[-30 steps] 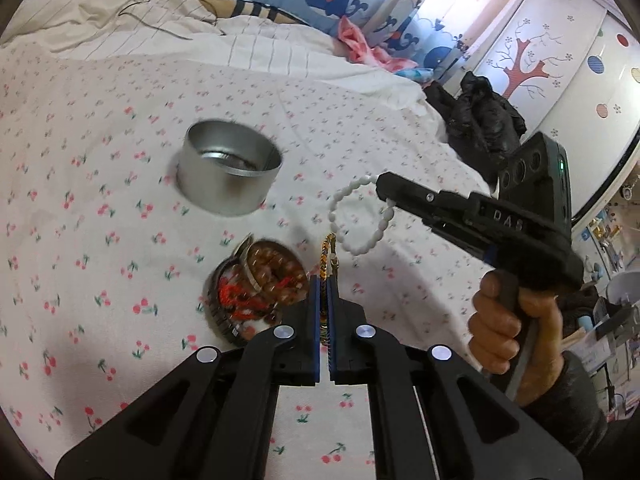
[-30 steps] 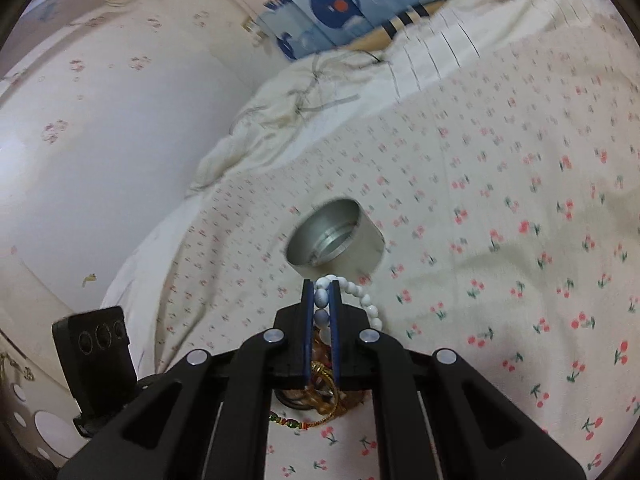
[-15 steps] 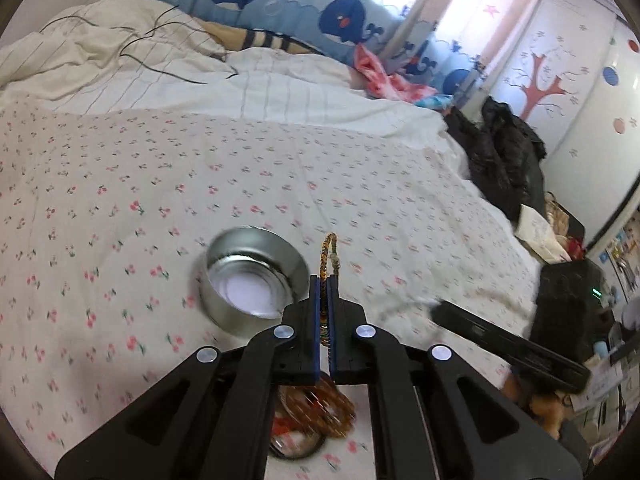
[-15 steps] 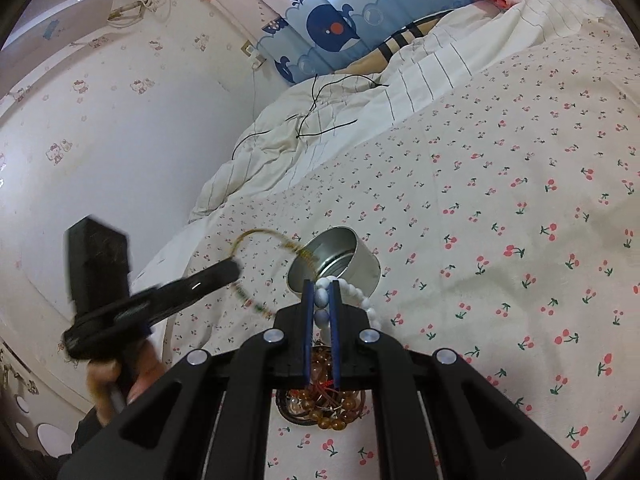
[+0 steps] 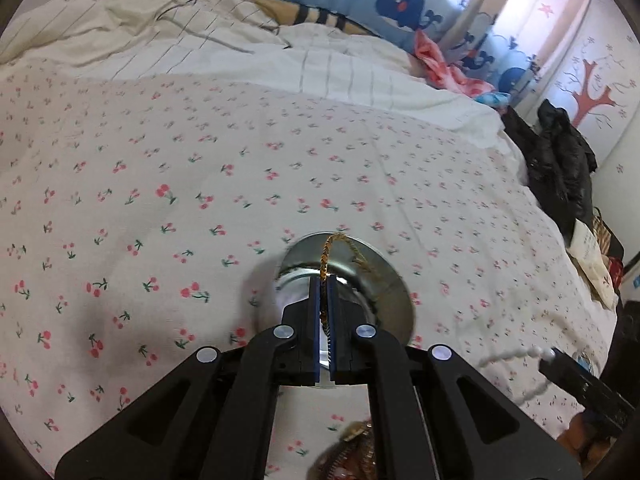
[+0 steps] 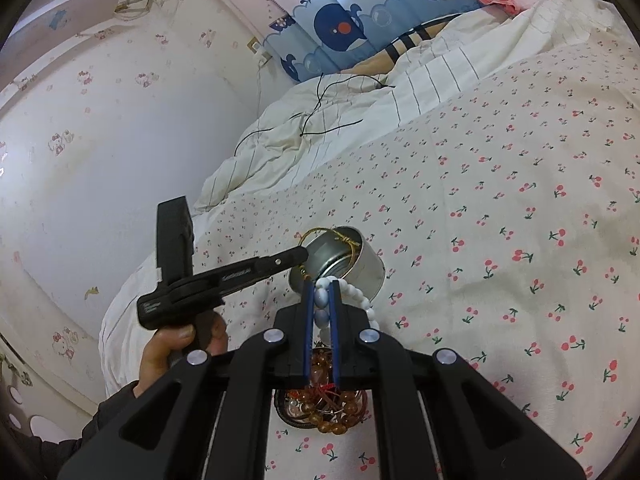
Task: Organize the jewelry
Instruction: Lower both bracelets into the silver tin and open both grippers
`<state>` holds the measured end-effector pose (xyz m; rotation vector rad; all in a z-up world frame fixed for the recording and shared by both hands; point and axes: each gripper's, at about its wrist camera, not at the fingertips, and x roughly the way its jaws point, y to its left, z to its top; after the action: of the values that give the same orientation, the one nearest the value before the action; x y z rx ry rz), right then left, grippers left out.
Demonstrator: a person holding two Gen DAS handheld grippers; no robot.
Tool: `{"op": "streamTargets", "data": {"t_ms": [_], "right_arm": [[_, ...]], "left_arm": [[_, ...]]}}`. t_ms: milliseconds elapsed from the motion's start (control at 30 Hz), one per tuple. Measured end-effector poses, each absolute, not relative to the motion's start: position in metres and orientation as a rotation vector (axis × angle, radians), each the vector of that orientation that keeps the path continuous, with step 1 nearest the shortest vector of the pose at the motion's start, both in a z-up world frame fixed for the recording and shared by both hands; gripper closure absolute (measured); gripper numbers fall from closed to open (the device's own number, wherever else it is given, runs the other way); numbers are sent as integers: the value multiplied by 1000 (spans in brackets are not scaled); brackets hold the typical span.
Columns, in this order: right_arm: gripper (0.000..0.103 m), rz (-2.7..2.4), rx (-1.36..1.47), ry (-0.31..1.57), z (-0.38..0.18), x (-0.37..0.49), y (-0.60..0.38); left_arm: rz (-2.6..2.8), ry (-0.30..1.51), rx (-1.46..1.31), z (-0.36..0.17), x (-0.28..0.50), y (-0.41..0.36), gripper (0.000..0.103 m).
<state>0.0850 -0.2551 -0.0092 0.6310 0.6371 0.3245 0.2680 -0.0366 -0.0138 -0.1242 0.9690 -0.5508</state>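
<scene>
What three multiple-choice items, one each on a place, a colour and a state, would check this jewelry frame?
1. Where does the gold chain in the left gripper hang?
A. over the open silver tin
B. on the pillow
C. on the floor

2. What colour are the beads of the bracelet in the right gripper?
A. black
B. white
C. green

3. How do the fingers of the left gripper stand?
A. wide open and empty
B. shut on the chain
C. shut on the tin's rim

Answers:
1. A, the right wrist view shows the chain looping over the tin's mouth.
2. B, pale white beads sit between the blue pads.
3. B, the left wrist view shows the chain pinched between the closed pads.
</scene>
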Motion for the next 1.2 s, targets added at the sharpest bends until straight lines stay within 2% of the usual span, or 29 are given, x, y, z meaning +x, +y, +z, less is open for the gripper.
{"op": "streamTargets", "data": {"t_ms": [167,233,267,300,400,500,600,767,1067,1200], "right_arm": [[95,325,608,644,-9,85,-250],[95,330,602,644,-8,86,-248],[95,329,593,642,-7,85,-247],[95,328,583,639,-5,85,-246],[95,334,568,635,-1,85,-243],[95,351,565,620,7,88,-239],[95,373,563,587,23,96,-235],[95,426,592,590,34,135,-223],[95,436,616,753,-8,213,-183],[91,288,389,856,-21,225,-167]], "left_arm": [[-506,995,-70,-21,275,-39,99],[-500,1005,-20,-17,275,-44,88],[-510,1011,8,-15,273,-48,72],[-522,1020,29,-13,271,-53,49],[-464,962,153,2,258,-62,16],[-448,921,167,17,251,-54,14],[-453,917,58,33,250,-26,12],[-401,907,-76,29,238,21,8],[-281,944,-252,16,256,72,8],[-279,925,-232,20,256,70,8]]}}
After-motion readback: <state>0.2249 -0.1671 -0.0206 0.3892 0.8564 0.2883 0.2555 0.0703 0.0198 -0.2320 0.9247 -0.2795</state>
